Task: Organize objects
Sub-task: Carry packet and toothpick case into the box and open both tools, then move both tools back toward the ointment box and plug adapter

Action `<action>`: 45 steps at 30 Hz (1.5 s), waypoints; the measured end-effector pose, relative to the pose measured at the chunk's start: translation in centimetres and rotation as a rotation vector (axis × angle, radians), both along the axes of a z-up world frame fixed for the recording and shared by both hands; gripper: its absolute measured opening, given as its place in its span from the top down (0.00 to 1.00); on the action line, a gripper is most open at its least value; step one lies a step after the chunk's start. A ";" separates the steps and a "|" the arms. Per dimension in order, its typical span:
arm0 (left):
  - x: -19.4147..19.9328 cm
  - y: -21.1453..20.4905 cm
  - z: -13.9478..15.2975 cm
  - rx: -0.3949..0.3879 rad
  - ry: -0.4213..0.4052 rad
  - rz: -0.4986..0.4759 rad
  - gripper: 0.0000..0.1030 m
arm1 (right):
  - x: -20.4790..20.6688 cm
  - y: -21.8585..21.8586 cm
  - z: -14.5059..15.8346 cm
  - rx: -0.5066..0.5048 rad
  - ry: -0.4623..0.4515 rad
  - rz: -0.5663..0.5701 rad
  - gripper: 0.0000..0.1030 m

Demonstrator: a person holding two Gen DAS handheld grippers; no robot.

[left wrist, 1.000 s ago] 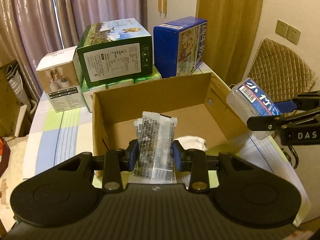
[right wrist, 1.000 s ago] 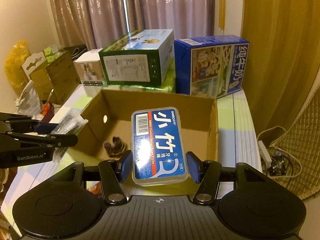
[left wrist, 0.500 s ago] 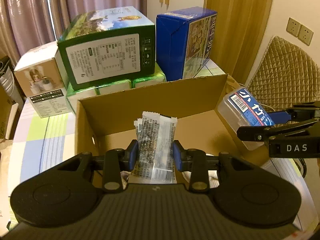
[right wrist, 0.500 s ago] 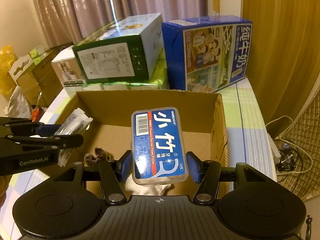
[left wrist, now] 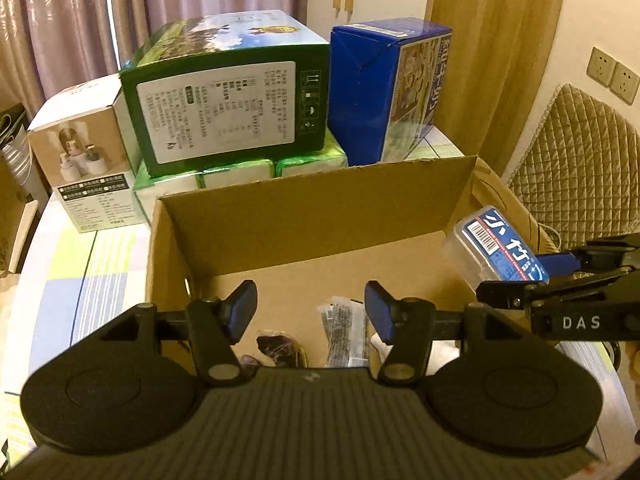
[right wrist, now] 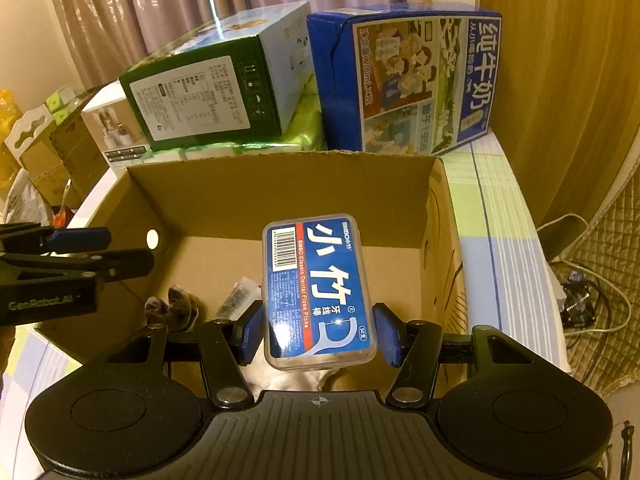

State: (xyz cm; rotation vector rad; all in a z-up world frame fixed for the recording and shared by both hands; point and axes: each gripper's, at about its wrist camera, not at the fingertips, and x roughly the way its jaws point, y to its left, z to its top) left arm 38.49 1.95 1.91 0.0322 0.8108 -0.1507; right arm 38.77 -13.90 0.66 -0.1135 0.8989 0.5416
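An open cardboard box sits on the table under both grippers. My left gripper is open and holds nothing. Below it, a clear snack packet lies on the box floor beside a dark small item. My right gripper is shut on a clear case of dental floss picks with a blue label, held over the box's right half. The same case shows at the right of the left wrist view. In the right wrist view the packet and a white cloth lie in the box.
Behind the box stand a green carton on tissue packs, a blue milk carton and a small white box. A quilted chair is to the right, with cables on the floor.
My left gripper has opened and let go of the snack packet, which now lies on the box floor. Both grippers have moved forward over the box. The right one still holds the floss case.
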 end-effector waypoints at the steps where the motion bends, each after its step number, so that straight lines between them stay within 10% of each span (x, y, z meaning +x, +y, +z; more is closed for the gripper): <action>1: -0.1 0.1 0.0 0.000 -0.001 0.001 0.47 | 0.0 0.1 0.0 0.000 -0.001 0.001 0.47; 22: -9.6 1.8 2.7 -0.007 -0.040 0.019 0.21 | -8.2 -3.4 3.6 0.035 -0.065 -0.001 0.02; 45: -25.1 0.9 5.9 0.028 -0.074 0.018 0.01 | -25.3 -6.3 6.2 0.000 -0.063 0.034 0.02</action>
